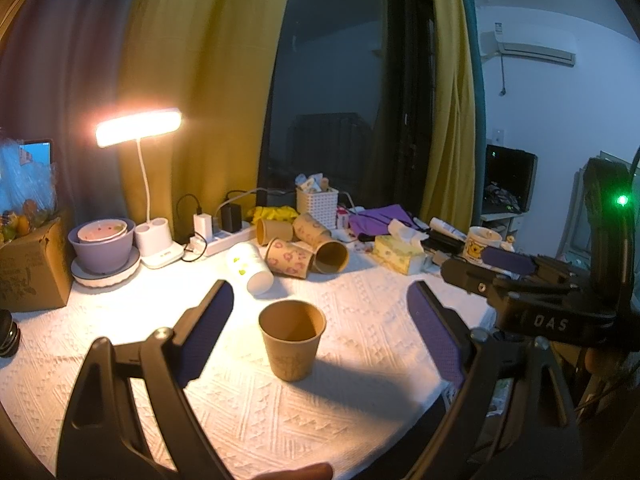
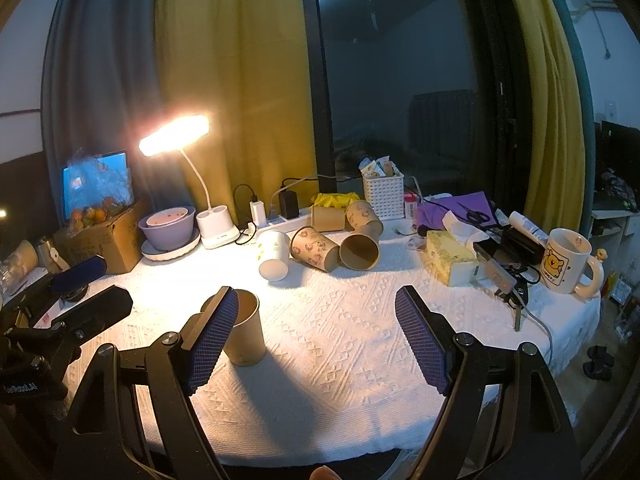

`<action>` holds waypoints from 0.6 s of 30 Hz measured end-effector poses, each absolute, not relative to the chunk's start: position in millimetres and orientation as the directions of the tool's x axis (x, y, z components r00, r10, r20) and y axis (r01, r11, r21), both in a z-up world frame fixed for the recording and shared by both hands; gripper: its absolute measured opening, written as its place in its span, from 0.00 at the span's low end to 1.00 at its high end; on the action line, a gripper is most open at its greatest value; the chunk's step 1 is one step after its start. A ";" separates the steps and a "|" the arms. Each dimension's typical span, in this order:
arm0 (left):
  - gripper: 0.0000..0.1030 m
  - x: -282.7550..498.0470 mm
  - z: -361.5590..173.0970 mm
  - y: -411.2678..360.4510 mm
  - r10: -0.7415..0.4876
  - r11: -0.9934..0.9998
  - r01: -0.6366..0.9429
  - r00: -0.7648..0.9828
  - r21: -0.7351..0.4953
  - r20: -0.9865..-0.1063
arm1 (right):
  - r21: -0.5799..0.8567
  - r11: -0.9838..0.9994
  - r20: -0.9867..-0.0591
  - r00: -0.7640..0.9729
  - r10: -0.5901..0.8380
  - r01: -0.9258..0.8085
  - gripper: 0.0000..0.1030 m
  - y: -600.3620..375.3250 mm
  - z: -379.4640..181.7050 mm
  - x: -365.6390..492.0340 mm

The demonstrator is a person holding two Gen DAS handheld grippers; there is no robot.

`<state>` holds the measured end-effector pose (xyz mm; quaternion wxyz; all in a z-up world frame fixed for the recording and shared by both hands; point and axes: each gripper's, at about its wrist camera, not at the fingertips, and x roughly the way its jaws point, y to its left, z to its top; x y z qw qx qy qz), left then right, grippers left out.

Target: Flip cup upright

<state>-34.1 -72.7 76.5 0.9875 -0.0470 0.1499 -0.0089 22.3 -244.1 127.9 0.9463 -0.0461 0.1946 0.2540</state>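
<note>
Left wrist view: one brown paper cup (image 1: 292, 344) stands upright, mouth up, axis vertical, on the white textured cloth of the desk (image 1: 360, 380), between the released fingers of the left hand-held gripper (image 1: 320, 332); the right hand-held gripper (image 2: 316, 336) is also released; behind lie four brown cups (image 1: 289, 258) and one white cup (image 1: 250, 267) on their sides; a lit lamp (image 1: 138, 126), yellow curtains and a dark window stand behind.

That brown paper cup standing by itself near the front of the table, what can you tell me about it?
The brown paper cup looks like plain kraft paper with a rolled rim and a faint print low on its side. It stands upright, mouth up, apparently empty, on the white textured tablecloth, apart from the tipped cups behind. Nothing grips it: it sits between the left gripper fingers, which are open.
</note>
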 end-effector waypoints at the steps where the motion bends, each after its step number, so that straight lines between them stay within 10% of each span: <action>1: 0.87 -33.5 76.5 -72.8 -0.032 0.995 0.003 0.955 -0.096 -0.296 | 0.012 0.867 -0.392 0.795 0.463 -0.499 0.81 -244.4 128.0 22.4; 18: 0.87 -33.2 76.4 -70.9 -0.026 0.996 -0.002 0.953 -0.093 -0.302 | 0.012 0.865 -0.388 0.795 0.466 -0.501 0.81 -245.3 128.8 22.1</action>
